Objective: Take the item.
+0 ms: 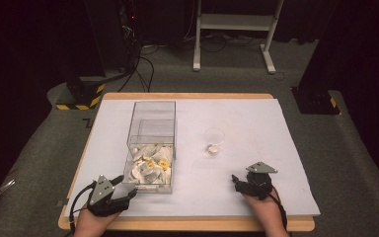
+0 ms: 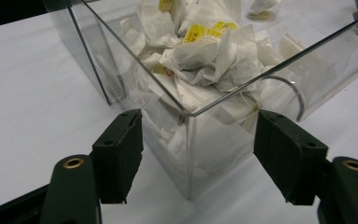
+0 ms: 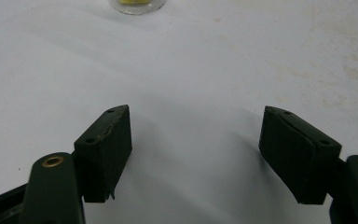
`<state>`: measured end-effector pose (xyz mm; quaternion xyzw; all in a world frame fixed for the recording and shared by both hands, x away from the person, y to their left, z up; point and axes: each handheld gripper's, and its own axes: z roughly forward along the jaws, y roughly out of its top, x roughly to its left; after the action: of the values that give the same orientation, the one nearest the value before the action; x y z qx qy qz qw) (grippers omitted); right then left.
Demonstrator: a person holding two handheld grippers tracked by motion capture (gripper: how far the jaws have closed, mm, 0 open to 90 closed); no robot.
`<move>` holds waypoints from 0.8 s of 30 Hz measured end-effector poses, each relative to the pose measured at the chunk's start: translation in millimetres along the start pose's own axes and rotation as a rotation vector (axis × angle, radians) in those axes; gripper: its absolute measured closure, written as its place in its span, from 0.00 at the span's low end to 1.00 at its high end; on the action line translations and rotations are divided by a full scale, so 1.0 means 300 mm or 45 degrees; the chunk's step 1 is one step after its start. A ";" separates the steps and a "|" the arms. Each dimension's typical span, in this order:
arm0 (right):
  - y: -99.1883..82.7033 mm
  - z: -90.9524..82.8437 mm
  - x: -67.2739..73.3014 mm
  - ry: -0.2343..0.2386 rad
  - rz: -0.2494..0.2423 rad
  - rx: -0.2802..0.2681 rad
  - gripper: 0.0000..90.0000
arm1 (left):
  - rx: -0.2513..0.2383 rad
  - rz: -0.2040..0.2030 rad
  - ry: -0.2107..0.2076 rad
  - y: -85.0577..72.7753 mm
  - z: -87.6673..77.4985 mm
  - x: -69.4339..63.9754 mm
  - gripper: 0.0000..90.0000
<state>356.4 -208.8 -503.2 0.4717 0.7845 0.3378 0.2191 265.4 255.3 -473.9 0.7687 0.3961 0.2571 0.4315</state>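
Broadly, the white-covered surface [image 1: 256, 123] spreads out ahead of both grippers, and each gripper sits near its front edge. Next in size is the clear plastic box [image 1: 150, 148], standing just ahead and to the right of the left gripper [image 1: 123, 186]; its near half is filled with a heap of white tea bags [image 1: 150, 167], some showing yellow tags. In the left gripper view, the box's near corner [image 2: 189, 154] stands upright between the two black jaws, which sit on either side of it with a visible gap, so the pads are not pressing on the walls; the left gripper is open around that corner. The tea bags [image 2: 205, 60] pile up above the box's rim there, just beyond the jaws. The right gripper [image 1: 242, 181] rests well apart from the box, to its right, with its jaws spread wide over bare surface and nothing between them, as the right gripper view [image 3: 193, 154] shows. Smallest is the clear plastic cup [image 1: 214, 141], standing upright ahead and slightly left of the right gripper, apart from it, with something small and yellowish at its bottom; its base [image 3: 137, 5] appears at the top edge of the right gripper view.
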 end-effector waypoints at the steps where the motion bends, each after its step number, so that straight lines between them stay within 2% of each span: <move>1: 0.000 0.001 0.000 -0.001 -0.004 0.002 0.29 | -0.001 0.008 0.002 0.001 0.001 -0.002 0.37; 7: 0.002 0.004 0.003 -0.006 -0.015 0.018 0.28 | -0.006 0.021 -0.009 0.001 0.005 -0.001 0.39; 13: 0.004 0.008 -0.002 0.002 0.007 0.027 0.28 | -0.006 0.013 -0.024 -0.001 0.017 0.004 0.37; 24: 0.007 0.011 -0.001 -0.012 0.016 0.035 0.25 | -0.004 0.021 0.004 0.003 0.025 0.000 0.37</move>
<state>360.1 -207.4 -503.9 0.4813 0.7850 0.3260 0.2142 271.3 251.6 -476.7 0.7708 0.3899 0.2626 0.4300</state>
